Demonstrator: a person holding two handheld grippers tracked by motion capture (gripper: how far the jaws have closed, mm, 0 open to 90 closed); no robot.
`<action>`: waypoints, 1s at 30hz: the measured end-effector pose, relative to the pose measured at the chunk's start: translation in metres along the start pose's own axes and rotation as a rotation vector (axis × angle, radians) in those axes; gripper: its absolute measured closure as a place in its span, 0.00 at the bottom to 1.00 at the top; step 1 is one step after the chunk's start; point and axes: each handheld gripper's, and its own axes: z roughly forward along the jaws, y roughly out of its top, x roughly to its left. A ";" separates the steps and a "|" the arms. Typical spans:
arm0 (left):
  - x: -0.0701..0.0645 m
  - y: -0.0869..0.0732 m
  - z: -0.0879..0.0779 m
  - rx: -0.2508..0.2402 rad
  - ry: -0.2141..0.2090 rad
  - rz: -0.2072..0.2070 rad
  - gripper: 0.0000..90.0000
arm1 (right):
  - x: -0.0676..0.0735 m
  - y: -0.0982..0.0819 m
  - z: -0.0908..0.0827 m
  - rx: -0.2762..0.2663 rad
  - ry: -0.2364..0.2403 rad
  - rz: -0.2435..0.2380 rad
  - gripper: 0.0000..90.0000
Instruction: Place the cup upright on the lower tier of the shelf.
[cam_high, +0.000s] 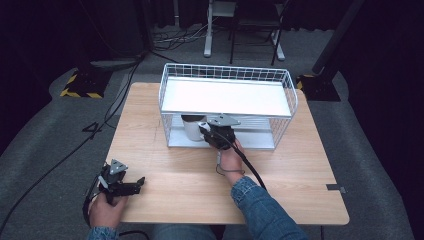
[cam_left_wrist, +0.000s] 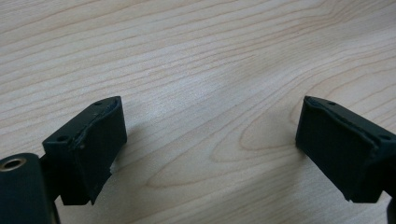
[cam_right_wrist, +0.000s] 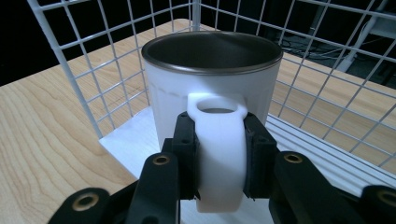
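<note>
A white mug (cam_right_wrist: 212, 84) with a dark inside stands upright on the lower shelf of a white wire rack (cam_high: 227, 102), at its left end. My right gripper (cam_right_wrist: 219, 158) is shut on the mug's handle (cam_right_wrist: 219, 140), both pads pressed against its sides. From above, the mug (cam_high: 191, 129) shows just under the rack's top shelf, with the right gripper (cam_high: 212, 134) at its right side. My left gripper (cam_left_wrist: 210, 144) hovers low over bare wood with its jaws wide apart and nothing between them; in the high view the left gripper (cam_high: 131, 186) sits near the table's front left corner.
The wooden table (cam_high: 150, 125) carries the rack at its far middle. The rack's wire walls (cam_right_wrist: 107, 60) close in behind and left of the mug. Cables and stand legs lie on the grey floor (cam_high: 45, 130) beyond the table.
</note>
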 end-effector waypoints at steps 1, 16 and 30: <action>0.000 0.000 0.000 -0.001 -0.001 0.000 0.10 | -0.001 -0.001 0.001 0.000 -0.002 0.005 0.79; 0.000 0.000 0.000 0.000 0.000 0.000 0.10 | -0.004 -0.005 0.005 0.019 -0.028 0.013 0.78; 0.000 0.000 0.000 -0.001 -0.001 0.000 0.10 | -0.006 -0.011 0.005 0.048 -0.016 0.017 0.63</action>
